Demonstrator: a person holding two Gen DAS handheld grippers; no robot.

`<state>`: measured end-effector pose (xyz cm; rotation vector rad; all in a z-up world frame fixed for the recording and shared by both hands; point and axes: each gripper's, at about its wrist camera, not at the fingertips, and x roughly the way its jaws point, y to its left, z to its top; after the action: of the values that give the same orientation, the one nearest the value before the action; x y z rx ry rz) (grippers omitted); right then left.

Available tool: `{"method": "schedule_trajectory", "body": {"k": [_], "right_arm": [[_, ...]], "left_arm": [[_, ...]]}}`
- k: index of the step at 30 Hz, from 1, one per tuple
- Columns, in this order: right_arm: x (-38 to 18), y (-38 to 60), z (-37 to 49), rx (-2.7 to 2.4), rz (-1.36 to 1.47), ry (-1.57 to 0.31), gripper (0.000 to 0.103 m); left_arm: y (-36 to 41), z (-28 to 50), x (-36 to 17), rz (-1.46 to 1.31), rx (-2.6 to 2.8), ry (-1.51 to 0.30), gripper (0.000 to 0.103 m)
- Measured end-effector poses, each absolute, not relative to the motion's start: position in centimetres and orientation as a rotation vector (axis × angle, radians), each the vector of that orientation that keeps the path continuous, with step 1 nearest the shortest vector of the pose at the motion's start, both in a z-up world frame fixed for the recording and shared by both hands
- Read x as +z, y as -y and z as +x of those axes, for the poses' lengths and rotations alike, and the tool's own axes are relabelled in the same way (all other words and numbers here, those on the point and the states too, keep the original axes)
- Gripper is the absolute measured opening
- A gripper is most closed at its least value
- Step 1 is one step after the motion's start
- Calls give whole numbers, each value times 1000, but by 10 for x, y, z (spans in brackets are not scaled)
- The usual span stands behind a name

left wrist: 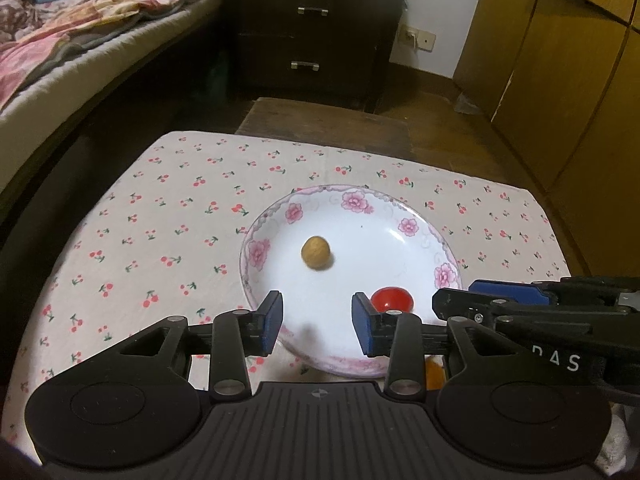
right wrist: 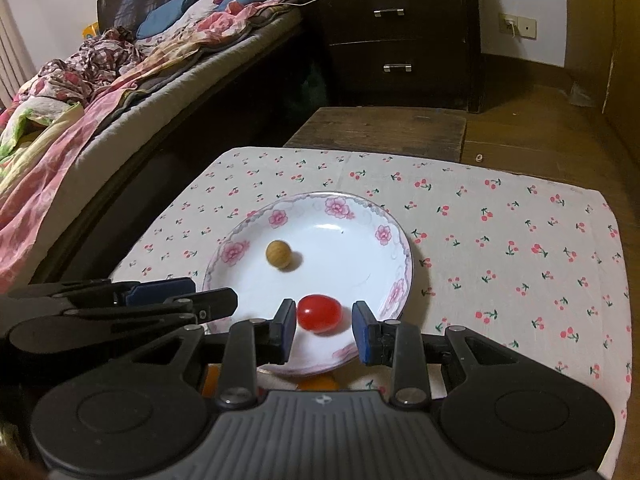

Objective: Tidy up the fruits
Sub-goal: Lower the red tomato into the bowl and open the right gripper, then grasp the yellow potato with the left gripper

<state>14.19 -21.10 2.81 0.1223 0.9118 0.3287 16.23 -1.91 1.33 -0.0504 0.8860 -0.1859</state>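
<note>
A white plate with pink flowers [left wrist: 412,226] [right wrist: 352,208] sits on the cherry-print cloth. On it lie a round tan fruit [left wrist: 316,253] [right wrist: 278,254] and a red cherry tomato [left wrist: 392,299] [right wrist: 319,313]. My left gripper [left wrist: 318,322] is open and empty over the plate's near edge. My right gripper [right wrist: 324,330] is open with the tomato between its blue pads, not touching them. Each gripper shows in the other's view, the right gripper [left wrist: 472,300] and the left gripper [right wrist: 192,300]. An orange fruit [left wrist: 435,374] [right wrist: 318,383] peeks out beneath the grippers, mostly hidden.
The cloth [left wrist: 160,216] [right wrist: 520,240] covers a small table. A wooden bench [left wrist: 324,120] [right wrist: 380,126] stands beyond it. A bed [left wrist: 80,40] is at the left, a dark drawer chest [left wrist: 308,32] behind, wooden cabinets [left wrist: 560,80] at the right.
</note>
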Motion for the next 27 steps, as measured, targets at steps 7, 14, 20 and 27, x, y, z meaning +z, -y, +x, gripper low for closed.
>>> {"method": "schedule_trajectory", "body": {"k": [7, 14, 20, 27], "right_arm": [[24, 209, 127, 332, 126, -933, 32], [21, 206, 111, 335, 125, -950, 32], [21, 203, 97, 340, 129, -959, 32], [16, 198, 82, 341, 131, -984, 32]], "left_arm": [[16, 146, 11, -45, -197, -902, 47], [10, 128, 11, -56, -203, -913, 48], [5, 112, 8, -50, -209, -931, 48], [3, 94, 1, -50, -220, -963, 49]]}}
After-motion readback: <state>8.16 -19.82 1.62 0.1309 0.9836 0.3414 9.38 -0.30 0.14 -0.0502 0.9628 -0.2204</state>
